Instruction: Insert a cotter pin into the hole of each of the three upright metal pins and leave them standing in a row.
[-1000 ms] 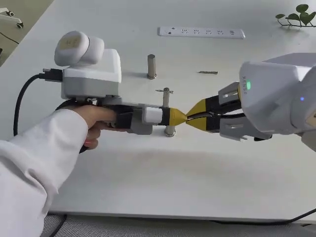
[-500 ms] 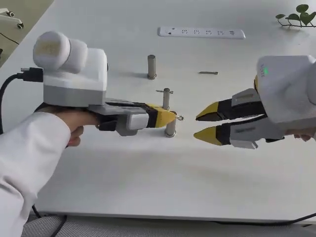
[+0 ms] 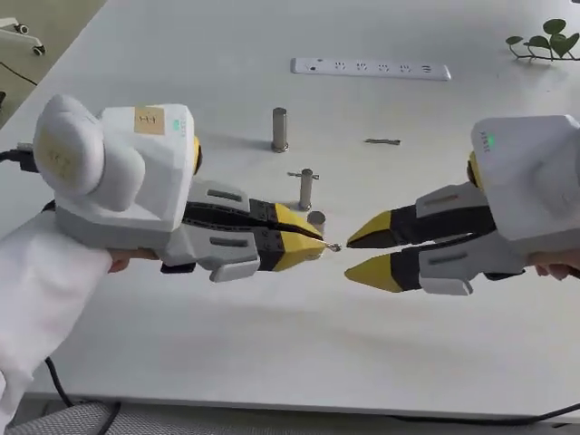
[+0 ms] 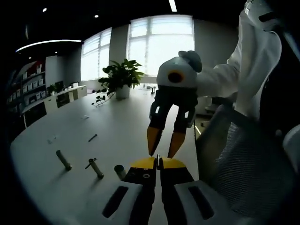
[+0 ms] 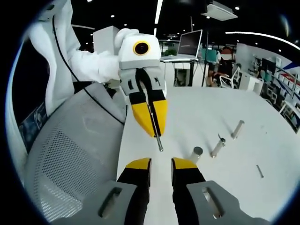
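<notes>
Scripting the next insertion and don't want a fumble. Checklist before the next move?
1. Held cotter pin secured: ok. The left gripper has its jaws shut on it, tip protruding.
2. Right gripper free: ok. It is open and empty, facing the tip without touching it.
3. Nearest metal pin upright: ok. Its hole: cannot tell, the left gripper hides the shaft.
4. Middle metal pin done: ok. It is upright with the inserted cotter pin through it.
5. Far metal pin done: not ok. It is upright but has no cotter pin.
6. Spare cotter pin available: ok. It lies on the table.
</notes>
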A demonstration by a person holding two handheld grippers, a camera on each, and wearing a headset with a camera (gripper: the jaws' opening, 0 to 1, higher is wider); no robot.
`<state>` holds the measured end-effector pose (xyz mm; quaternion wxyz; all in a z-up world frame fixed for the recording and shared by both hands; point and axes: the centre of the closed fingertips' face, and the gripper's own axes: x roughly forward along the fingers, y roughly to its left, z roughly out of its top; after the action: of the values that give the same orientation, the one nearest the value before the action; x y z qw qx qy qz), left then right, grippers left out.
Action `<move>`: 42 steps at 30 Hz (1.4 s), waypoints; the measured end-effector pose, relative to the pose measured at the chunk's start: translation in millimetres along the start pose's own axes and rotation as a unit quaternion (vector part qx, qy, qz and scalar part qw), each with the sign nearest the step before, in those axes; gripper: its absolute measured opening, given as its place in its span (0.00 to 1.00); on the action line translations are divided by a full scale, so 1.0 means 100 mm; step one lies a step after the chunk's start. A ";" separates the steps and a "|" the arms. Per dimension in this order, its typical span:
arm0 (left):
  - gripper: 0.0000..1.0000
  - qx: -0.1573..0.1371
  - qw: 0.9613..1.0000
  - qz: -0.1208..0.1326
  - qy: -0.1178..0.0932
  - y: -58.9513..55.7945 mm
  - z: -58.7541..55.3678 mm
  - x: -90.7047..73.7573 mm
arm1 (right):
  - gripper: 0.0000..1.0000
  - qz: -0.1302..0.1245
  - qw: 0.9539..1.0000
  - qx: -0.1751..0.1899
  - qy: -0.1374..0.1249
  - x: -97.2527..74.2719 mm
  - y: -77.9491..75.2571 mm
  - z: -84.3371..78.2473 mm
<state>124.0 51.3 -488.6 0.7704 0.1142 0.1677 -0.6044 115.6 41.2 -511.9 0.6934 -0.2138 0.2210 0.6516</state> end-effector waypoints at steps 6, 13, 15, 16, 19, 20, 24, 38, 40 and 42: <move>0.00 0.016 1.000 -0.009 0.004 -0.03 0.00 0.03 | 0.09 0.007 1.000 -0.016 -0.001 0.04 0.03 0.05; 0.00 0.015 1.000 -0.020 0.001 -0.08 0.01 0.08 | 0.00 0.019 0.999 -0.031 0.006 0.08 0.08 0.04; 0.00 0.017 1.000 -0.022 0.003 -0.09 0.00 0.09 | 0.00 0.020 0.999 -0.031 0.007 0.08 0.06 0.02; 0.00 0.016 1.000 -0.023 0.005 -0.10 -0.01 0.09 | 0.00 0.021 0.999 -0.032 0.008 0.08 0.06 0.01; 0.00 0.014 0.999 -0.026 0.014 -0.10 -0.04 0.10 | 0.00 0.025 0.999 -0.034 0.011 0.07 0.06 -0.01; 0.00 0.012 0.999 -0.027 0.016 -0.11 -0.06 0.10 | 0.00 0.027 0.999 -0.033 0.012 0.06 0.06 -0.01; 0.00 0.006 0.999 -0.032 0.023 -0.12 -0.11 0.10 | 0.00 0.034 0.998 -0.041 0.017 0.05 0.09 -0.01; 0.13 -0.023 1.000 0.007 0.006 0.06 -0.10 0.14 | 0.00 0.013 0.999 -0.039 0.023 -0.01 -0.05 -0.02; 0.24 -0.023 1.000 0.018 0.009 0.12 -0.13 0.14 | 0.00 -0.004 0.999 -0.030 0.023 -0.02 -0.15 -0.04; 0.26 -0.029 0.999 0.034 0.017 0.20 -0.18 0.15 | 0.00 -0.018 0.999 -0.021 0.027 -0.04 -0.28 -0.08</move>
<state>144.0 49.3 -511.3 0.7904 0.1072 0.1940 -0.5710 143.4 31.6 -516.1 0.6944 -0.2499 0.2218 0.6373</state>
